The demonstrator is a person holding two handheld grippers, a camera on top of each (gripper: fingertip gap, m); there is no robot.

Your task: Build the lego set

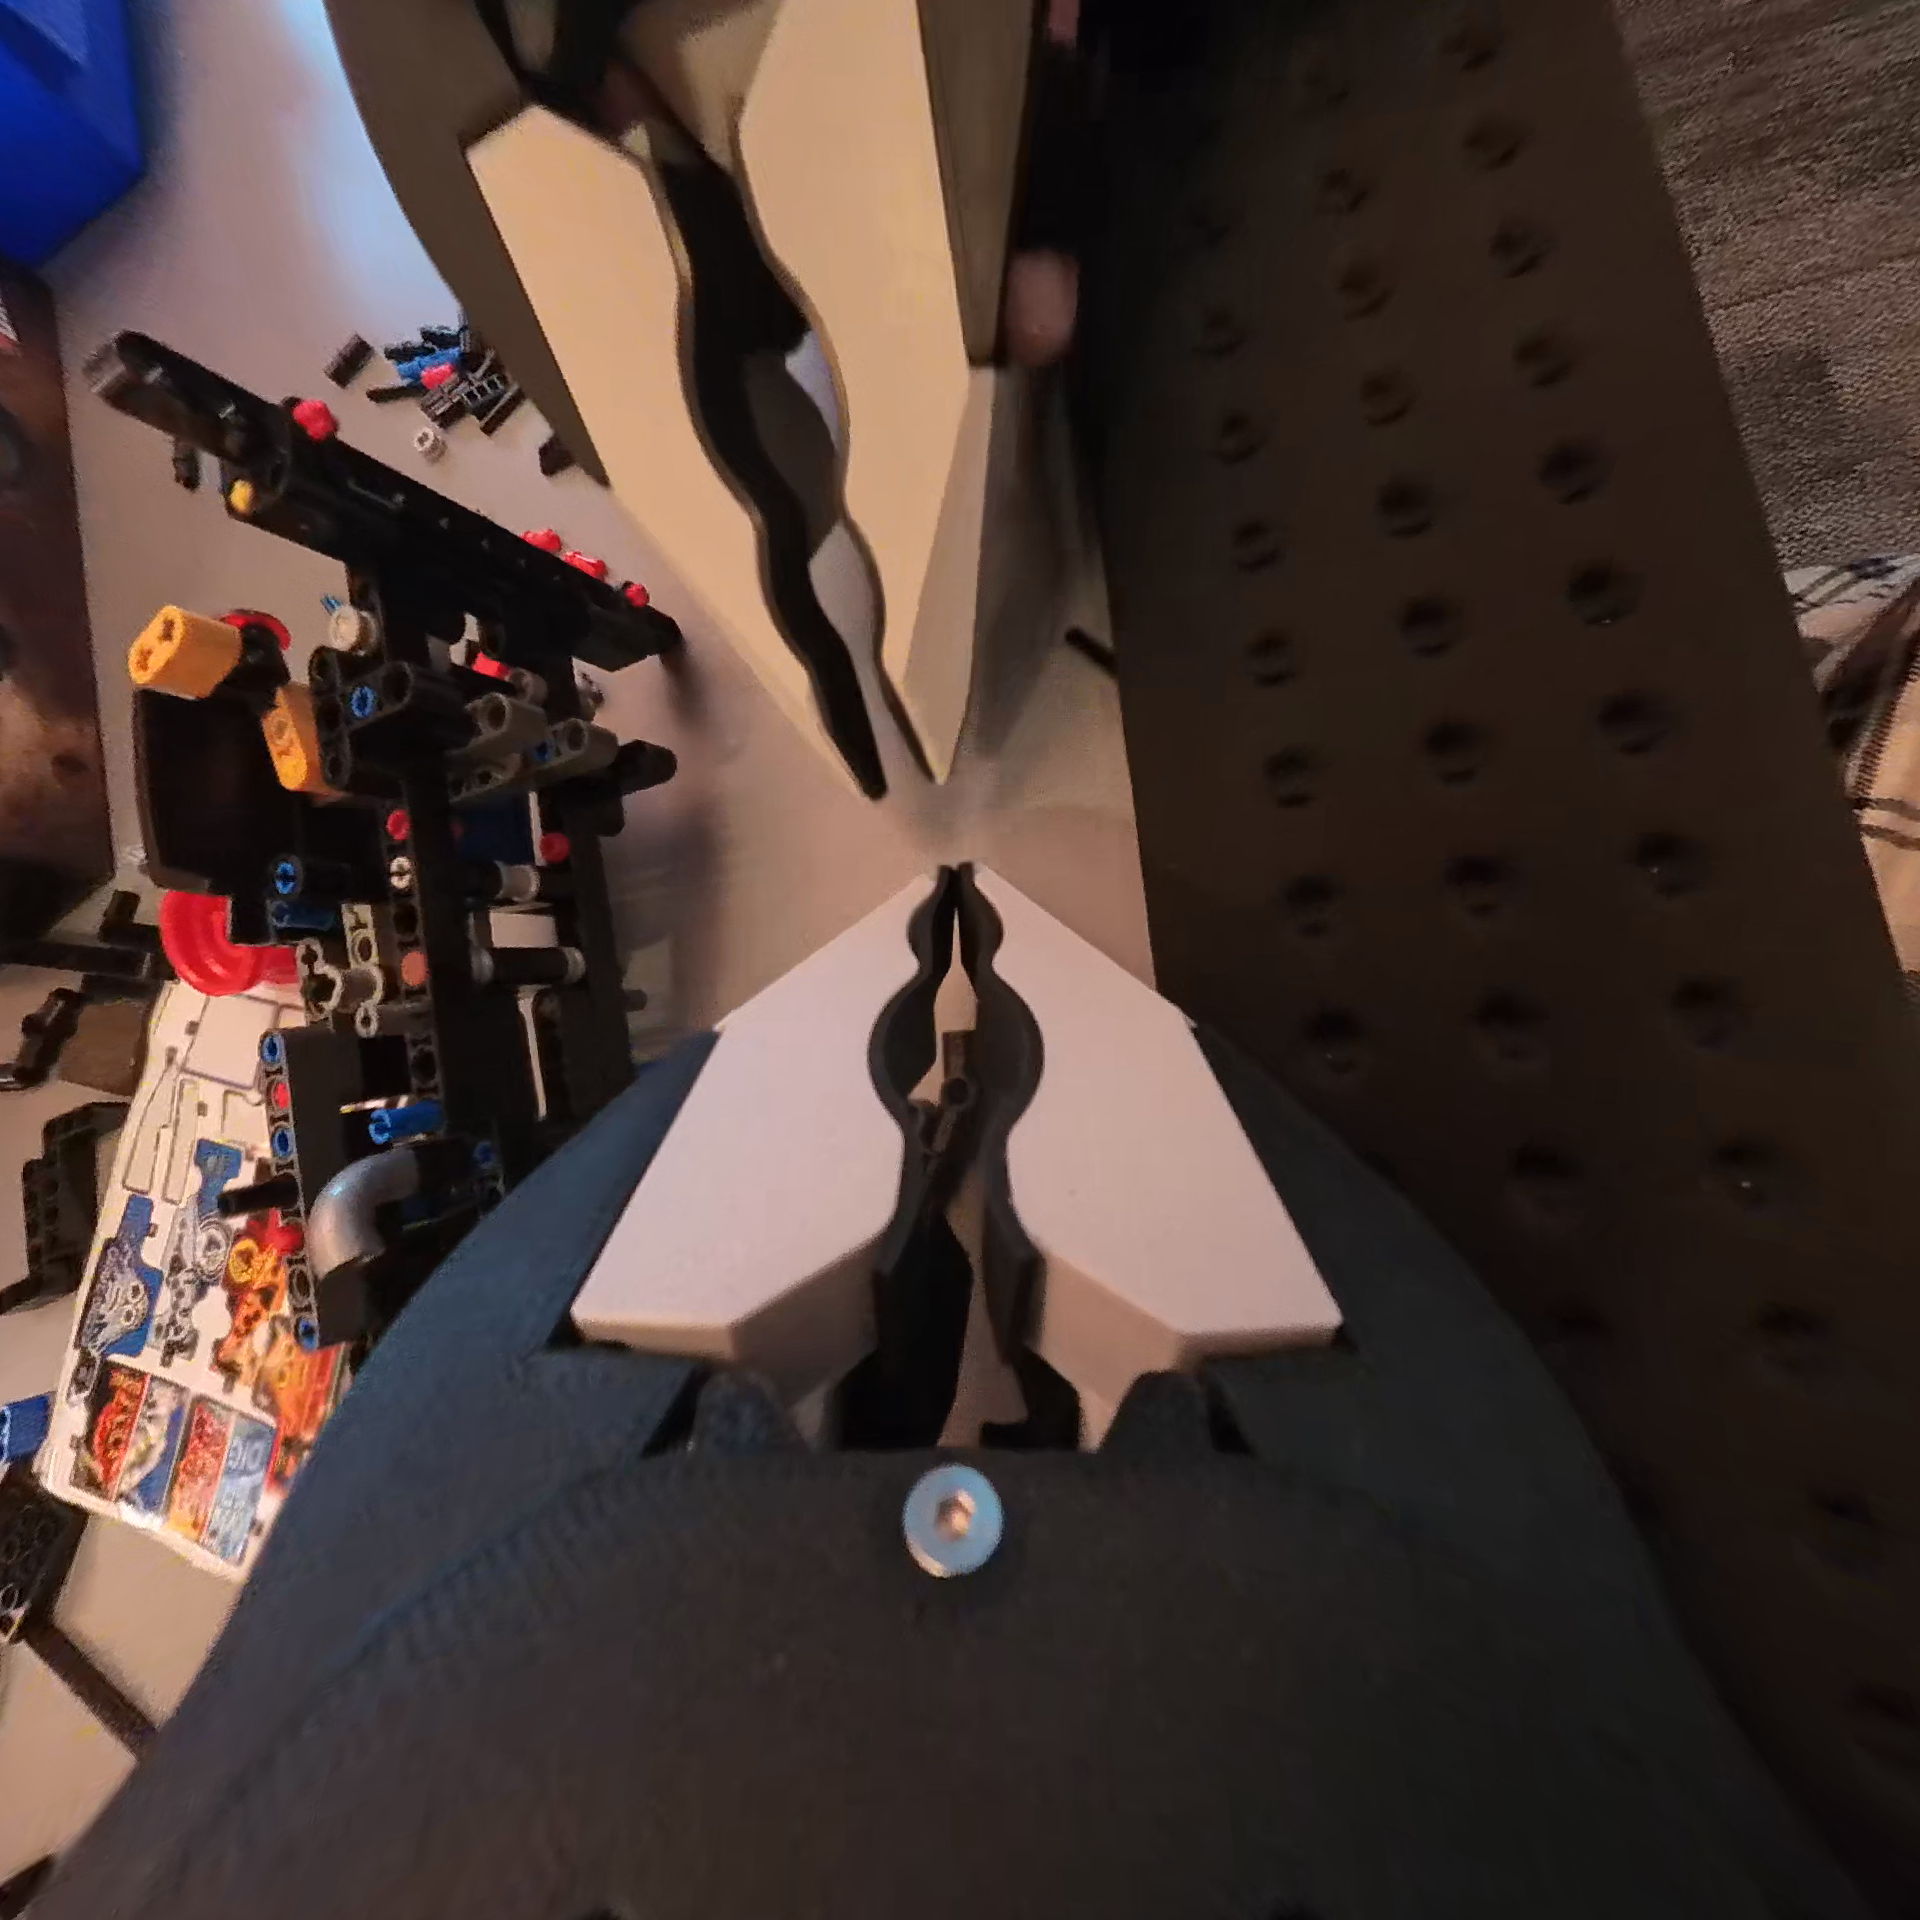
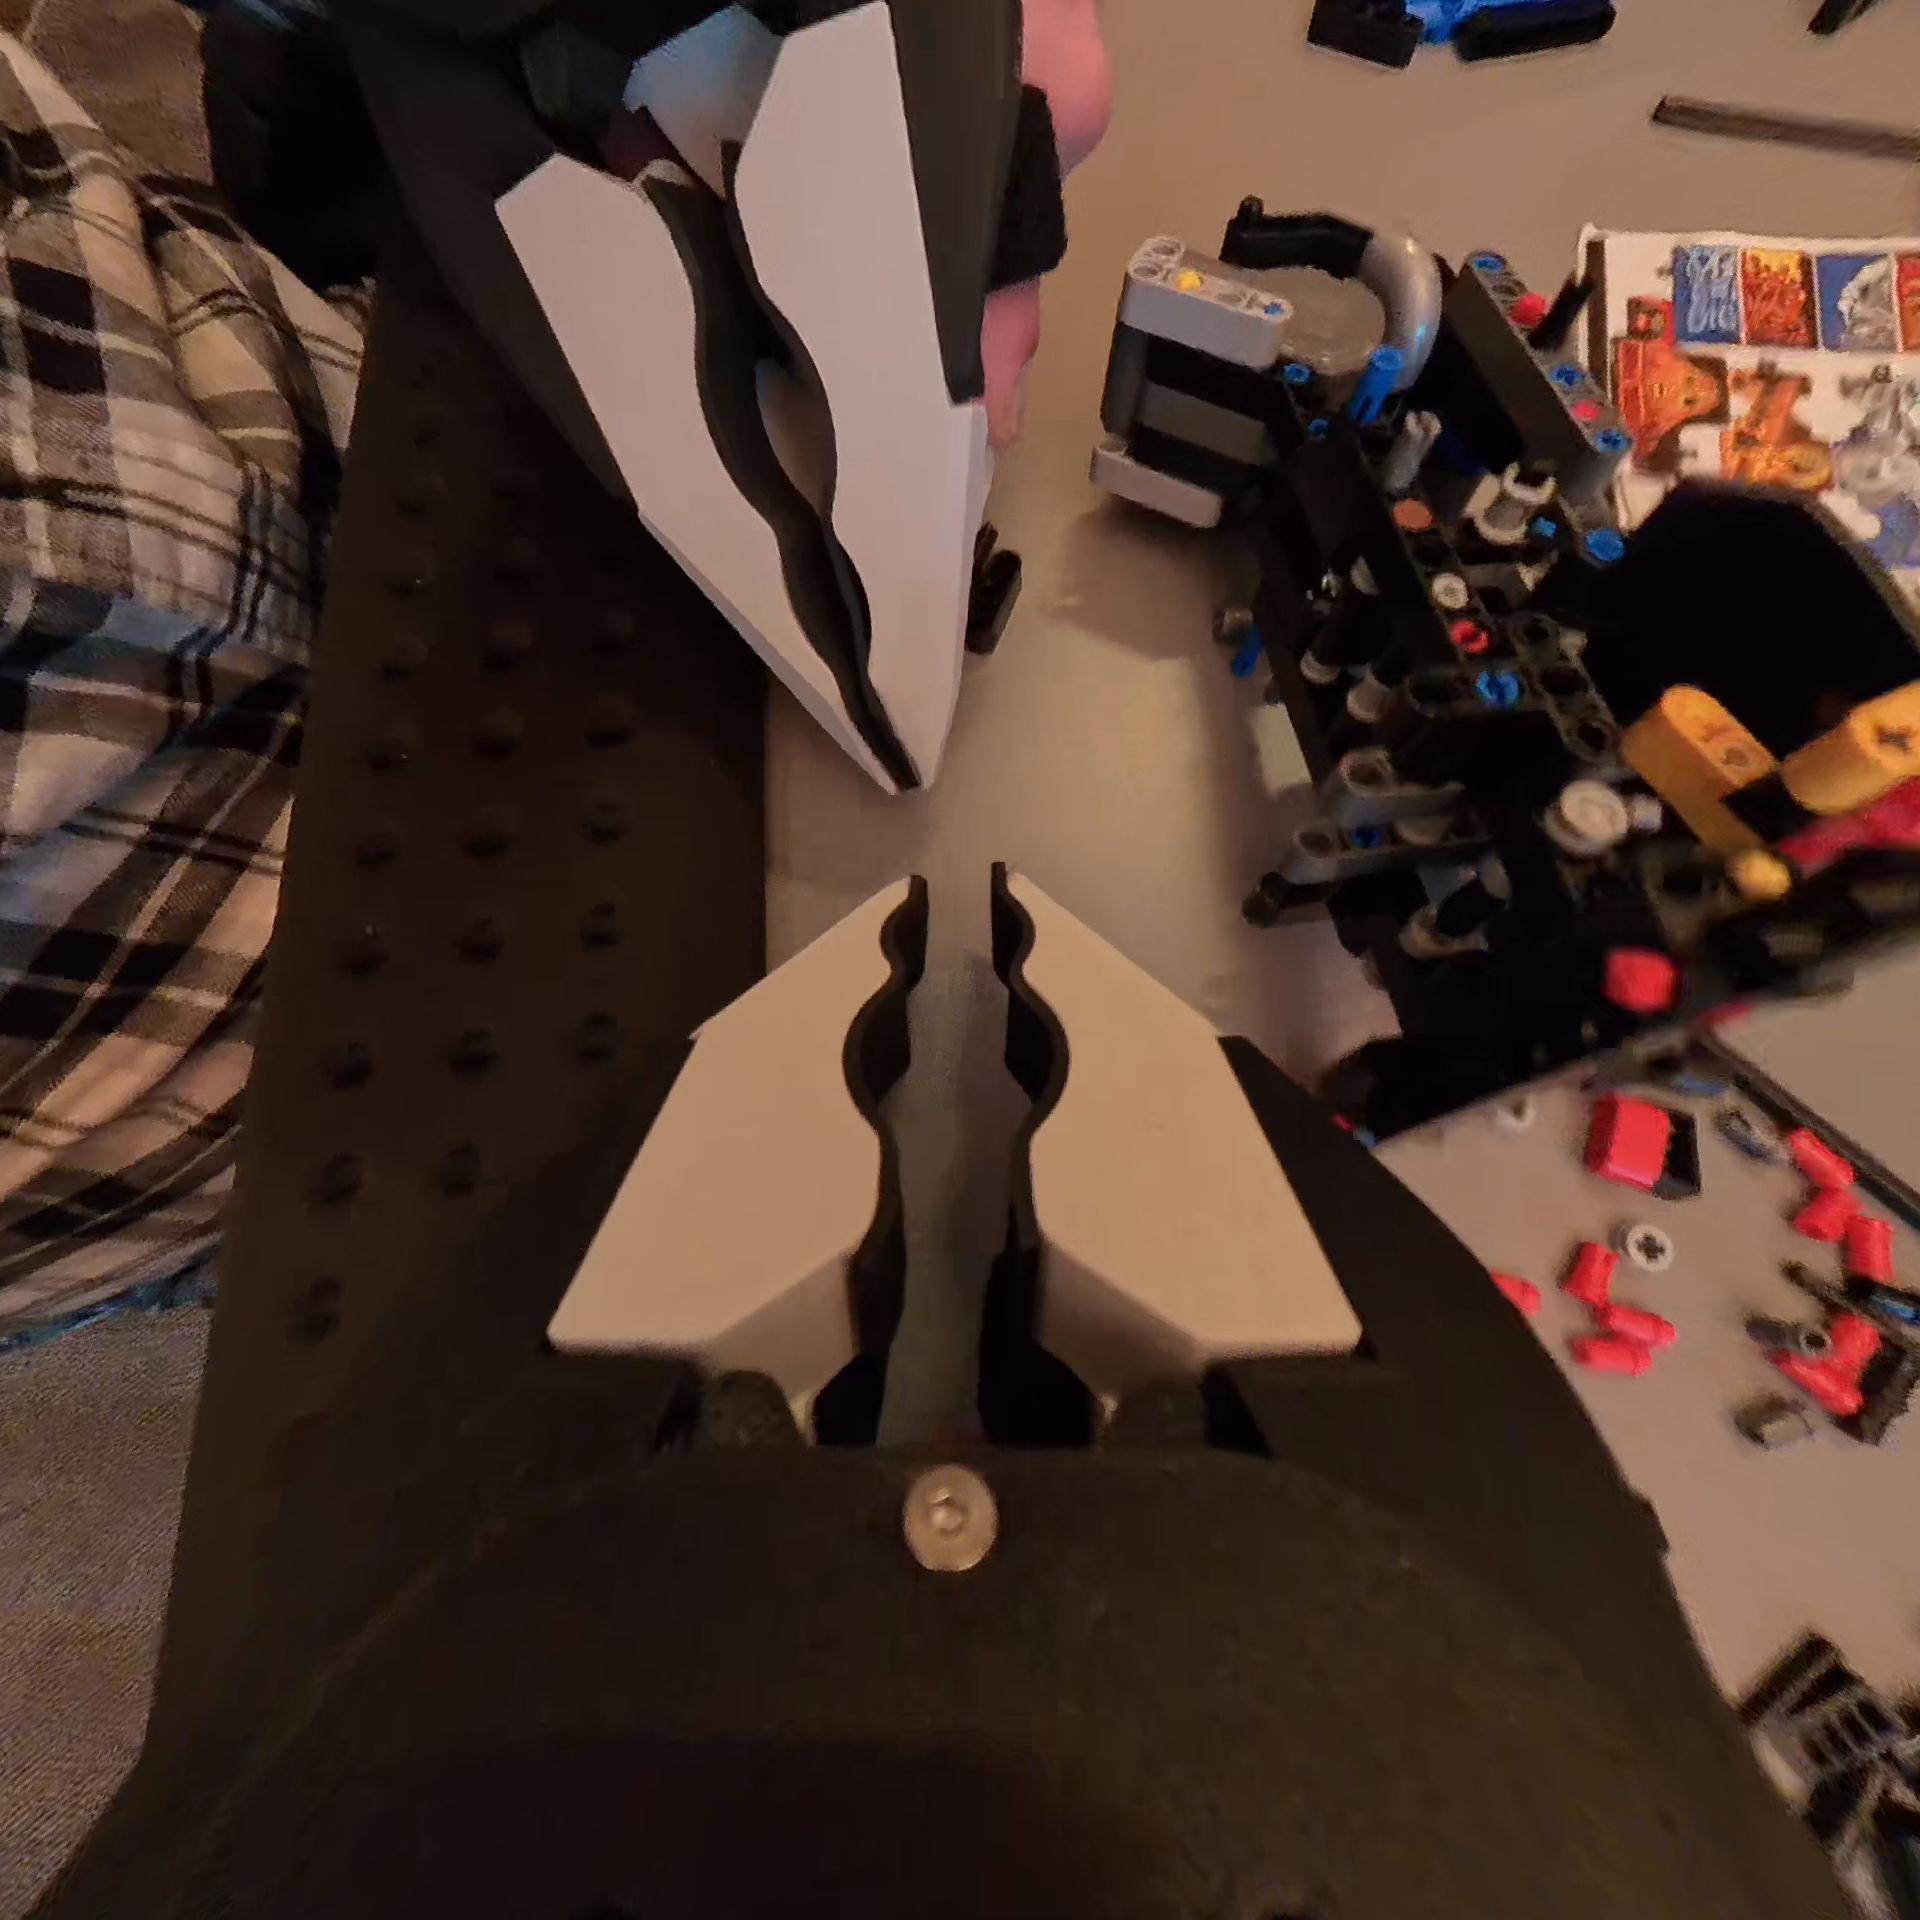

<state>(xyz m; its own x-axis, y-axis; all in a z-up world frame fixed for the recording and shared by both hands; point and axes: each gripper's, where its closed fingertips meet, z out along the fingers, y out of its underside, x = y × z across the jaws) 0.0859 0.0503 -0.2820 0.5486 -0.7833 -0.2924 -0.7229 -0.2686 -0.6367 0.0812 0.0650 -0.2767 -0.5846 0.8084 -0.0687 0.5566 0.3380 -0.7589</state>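
Lego model (image 1: 416,831), a half-built black beam frame with yellow cylinders, red and blue pins and a grey curved pipe, sits on my pale grey bench (image 1: 727,831), left of my left gripper (image 1: 957,873) and right of my right gripper (image 2: 956,883). Both grippers point at each other, tips close but apart, over bare bench beside a dark perforated panel (image 1: 1455,831). My left gripper's jaws are pressed together at the tips with nothing at the tips; something small and dark shows deeper in the gap, but I cannot tell what it is. My right gripper's jaws stand a narrow way apart and hold nothing. A colourful sticker sheet (image 1: 187,1351) lies on the bench partly under the model's near end. Loose red pins (image 2: 1621,1320) and small black pieces lie scattered on the bench to the right in the right wrist view, and a further small heap of black, blue and red pieces (image 1: 447,374) lies beyond the model in the left wrist view. A plaid cloth (image 2: 135,727) shows past the panel's far edge.
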